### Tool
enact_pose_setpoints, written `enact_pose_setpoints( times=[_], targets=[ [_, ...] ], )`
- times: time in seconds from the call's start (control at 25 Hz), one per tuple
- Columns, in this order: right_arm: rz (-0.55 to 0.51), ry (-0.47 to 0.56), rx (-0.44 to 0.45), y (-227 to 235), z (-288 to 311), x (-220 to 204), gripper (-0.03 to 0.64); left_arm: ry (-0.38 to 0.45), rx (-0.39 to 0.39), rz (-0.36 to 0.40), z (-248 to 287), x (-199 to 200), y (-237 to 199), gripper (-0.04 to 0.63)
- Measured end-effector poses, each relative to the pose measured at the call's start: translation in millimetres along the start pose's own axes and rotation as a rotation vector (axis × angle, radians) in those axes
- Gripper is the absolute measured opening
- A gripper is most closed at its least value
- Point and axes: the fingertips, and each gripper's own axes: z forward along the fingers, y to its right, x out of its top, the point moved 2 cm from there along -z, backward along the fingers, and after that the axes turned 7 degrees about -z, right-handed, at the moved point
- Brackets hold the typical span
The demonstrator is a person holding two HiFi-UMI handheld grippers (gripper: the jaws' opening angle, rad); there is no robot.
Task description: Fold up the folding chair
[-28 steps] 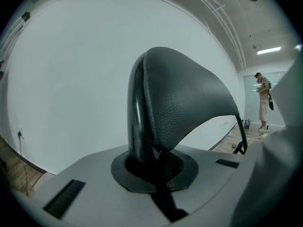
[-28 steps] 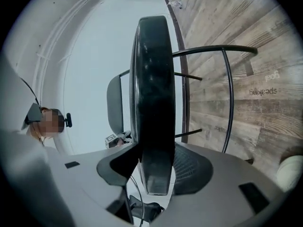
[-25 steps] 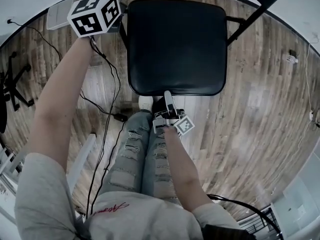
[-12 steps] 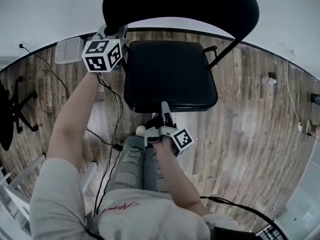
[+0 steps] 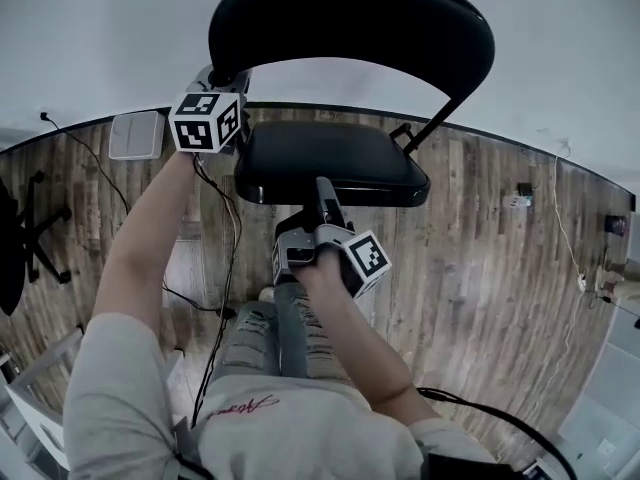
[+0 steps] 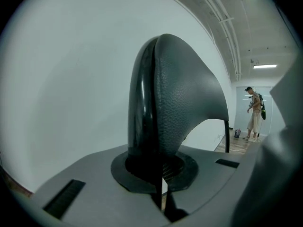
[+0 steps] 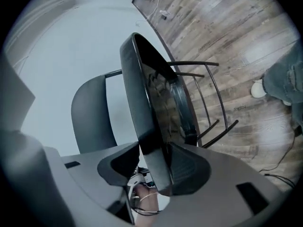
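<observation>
The black folding chair stands in front of me on the wood floor. Its curved backrest is at the top of the head view and its seat shows nearly edge-on, front edge raised. My left gripper is shut on the backrest's left end; the backrest rises straight out of the left gripper. My right gripper grips the seat's front edge. In the right gripper view the seat runs between the jaws of the right gripper, both pads against it, with the backrest behind.
My legs in jeans are just behind the chair. A white box lies on the floor at left, with cables trailing beside it. An office chair base is far left. The chair's metal legs spread below. A person stands far off.
The right gripper has risen with the seat's front edge, and the seat has tipped from flat to nearly edge-on. The left gripper rose slightly with the backrest, which has come into view.
</observation>
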Motion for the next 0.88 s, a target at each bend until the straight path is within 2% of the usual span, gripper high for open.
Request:
enact_pose_setpoints(
  times=[0.16,0.48,0.6,0.88],
  targets=[
    [-0.013,-0.025,0.022,-35.5,40.8,-3.8,0.172,-0.016,0.011,-0.003,24.5,12.1,-13.4,0.018],
    [-0.087,-0.098,0.021,-70.3,95.3,-7.7,0.159,-0.096,0.034,-0.039,53.8,14.5,-41.2,0.018],
    [-0.098,-0.102,0.040,-86.6,115.2,-8.5,0.133,-0.103,0.031,-0.041,63.0,20.7,-45.3,0.018],
    [-0.073,-0.152,0.043,-110.9,154.3,-11.7,0.126,-0.135,0.053,0.027,76.8,31.1,-48.2,0.018]
  ],
)
